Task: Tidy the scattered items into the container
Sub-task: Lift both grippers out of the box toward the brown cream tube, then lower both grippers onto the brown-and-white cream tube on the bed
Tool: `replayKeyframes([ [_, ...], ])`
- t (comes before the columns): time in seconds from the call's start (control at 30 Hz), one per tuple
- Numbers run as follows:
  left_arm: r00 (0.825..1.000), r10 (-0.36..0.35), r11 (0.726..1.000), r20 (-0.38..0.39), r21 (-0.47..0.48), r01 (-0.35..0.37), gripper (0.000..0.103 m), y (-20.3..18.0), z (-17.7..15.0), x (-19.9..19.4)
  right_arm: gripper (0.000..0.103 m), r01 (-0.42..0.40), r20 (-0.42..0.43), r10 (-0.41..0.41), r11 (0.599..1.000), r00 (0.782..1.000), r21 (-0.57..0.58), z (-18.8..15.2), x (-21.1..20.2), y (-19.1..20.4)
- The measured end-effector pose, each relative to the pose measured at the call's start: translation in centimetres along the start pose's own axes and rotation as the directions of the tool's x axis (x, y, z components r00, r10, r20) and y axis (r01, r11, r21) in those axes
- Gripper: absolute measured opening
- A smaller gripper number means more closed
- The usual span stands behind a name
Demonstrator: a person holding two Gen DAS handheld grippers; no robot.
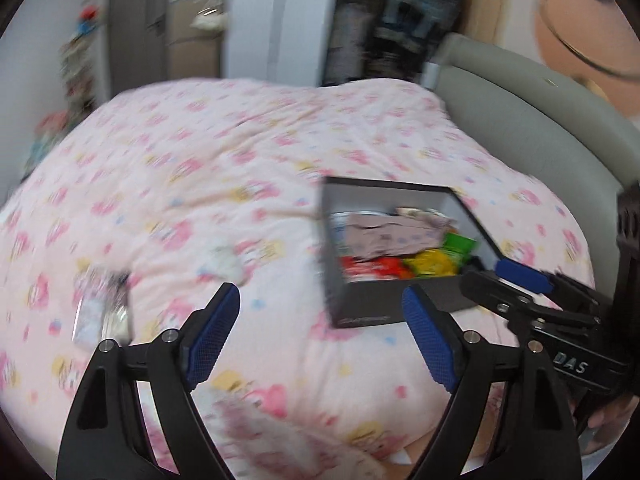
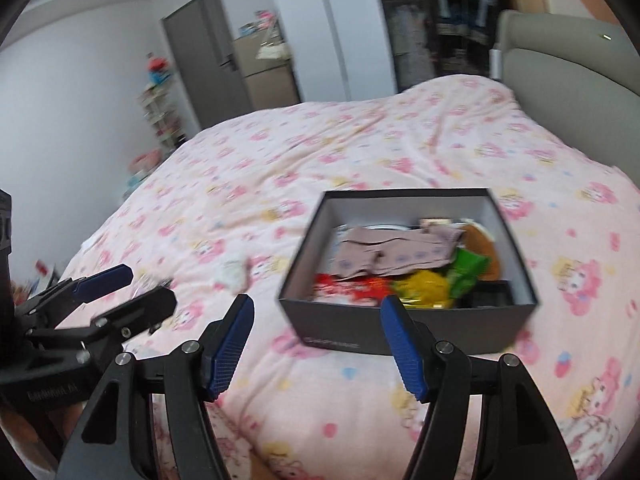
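Observation:
A dark grey open box [image 1: 360, 304] [image 2: 400, 328] sits on the pink patterned bed and holds a beige packet, red, yellow and green wrappers. A small white item [image 1: 224, 264] [image 2: 234, 272] lies on the quilt left of the box. A clear packet [image 1: 102, 308] lies further left, mostly hidden behind the left gripper in the right wrist view. My left gripper [image 1: 320, 312] is open and empty above the quilt, left of the box front. My right gripper [image 2: 316, 320] is open and empty just before the box; it also shows in the left wrist view [image 1: 516, 276].
A grey padded headboard [image 1: 532, 136] [image 2: 560, 68] runs along the right side of the bed. A shelf with toys [image 2: 160, 112] stands by the left wall. A wardrobe and a door are behind the bed.

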State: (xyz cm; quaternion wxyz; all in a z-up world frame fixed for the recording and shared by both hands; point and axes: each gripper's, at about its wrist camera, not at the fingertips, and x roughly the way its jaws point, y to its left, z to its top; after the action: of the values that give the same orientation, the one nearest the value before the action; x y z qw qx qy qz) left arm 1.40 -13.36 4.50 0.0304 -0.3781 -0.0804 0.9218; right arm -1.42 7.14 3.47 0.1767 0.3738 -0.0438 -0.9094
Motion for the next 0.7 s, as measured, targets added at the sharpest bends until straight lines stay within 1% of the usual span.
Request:
replayKeyframes([
  [0.03, 1.000, 0.026, 0.999, 0.000, -0.031, -0.026, 0.079, 1.5, -0.2, 0.1, 0.063, -0.010, -0.011, 0.010, 1.000, 1.000, -0.011, 0.0, 0.5, 0.7],
  [0.1, 0.997, 0.078, 0.994, -0.025, -0.077, -0.080, 0.067, 4.6, -0.6, 0.6, 0.063, -0.033, -0.043, 0.032, 0.999, 0.999, -0.033, 0.0, 2.0, 2.2],
  [0.2, 0.991, 0.108, 0.983, -0.080, -0.137, -0.118, 0.058, 8.9, -1.4, 2.0, 0.063, -0.073, -0.091, 0.069, 0.996, 0.993, -0.046, -0.1, 4.2, 4.0],
  [0.23, 0.987, 0.123, 0.978, -0.104, -0.156, -0.138, 0.057, 10.5, -1.8, 2.6, 0.063, -0.101, -0.114, 0.096, 0.994, 0.989, -0.041, -0.2, 5.2, 4.6],
  [0.3, 0.977, 0.155, 0.967, -0.150, -0.180, -0.181, 0.056, 13.5, -2.6, 3.6, 0.063, -0.157, -0.180, 0.148, 0.987, 0.972, -0.034, -0.7, 7.5, 6.0],
  [0.37, 0.968, 0.171, 0.955, -0.186, -0.209, -0.210, 0.055, 16.5, -3.5, 4.3, 0.062, -0.160, -0.211, 0.144, 0.985, 0.967, -0.061, -1.0, 9.3, 7.4],
  [0.4, 0.965, 0.169, 0.949, -0.200, -0.232, -0.214, 0.055, 17.8, -4.1, 4.5, 0.061, -0.166, -0.213, 0.147, 0.984, 0.966, -0.071, -1.1, 9.8, 8.0],
  [0.43, 0.964, 0.158, 0.942, -0.214, -0.259, -0.212, 0.055, 19.2, -4.6, 4.8, 0.056, -0.189, -0.219, 0.168, 0.979, 0.961, -0.080, -1.0, 10.8, 8.8],
  [0.47, 0.963, 0.146, 0.934, -0.228, -0.290, -0.210, 0.054, 20.6, -5.1, 5.3, 0.047, -0.214, -0.230, 0.191, 0.973, 0.954, -0.083, -0.8, 11.6, 9.5],
  [0.5, 0.961, 0.136, 0.926, -0.239, -0.314, -0.209, 0.051, 21.6, -5.4, 5.7, 0.044, -0.232, -0.242, 0.206, 0.969, 0.948, -0.084, -0.4, 12.3, 9.8],
  [0.53, 0.960, 0.122, 0.918, -0.252, -0.340, -0.206, 0.049, 22.7, -5.9, 6.3, 0.037, -0.253, -0.264, 0.221, 0.963, 0.939, -0.093, 0.0, 13.6, 10.7],
  [0.57, 0.958, 0.103, 0.910, -0.266, -0.364, -0.199, 0.045, 23.7, -6.3, 6.9, 0.035, -0.260, -0.279, 0.222, 0.960, 0.934, -0.106, 0.3, 14.6, 11.5],
  [0.63, 0.956, 0.070, 0.898, -0.286, -0.400, -0.185, 0.044, 25.1, -6.8, 8.2, 0.034, -0.272, -0.311, 0.216, 0.951, 0.926, -0.149, 0.7, 16.5, 13.1],
  [0.7, 0.950, 0.048, 0.888, -0.308, -0.422, -0.181, 0.044, 26.1, -7.2, 9.3, 0.034, -0.314, -0.352, 0.231, 0.928, 0.907, -0.198, 1.1, 18.3, 15.1],
])
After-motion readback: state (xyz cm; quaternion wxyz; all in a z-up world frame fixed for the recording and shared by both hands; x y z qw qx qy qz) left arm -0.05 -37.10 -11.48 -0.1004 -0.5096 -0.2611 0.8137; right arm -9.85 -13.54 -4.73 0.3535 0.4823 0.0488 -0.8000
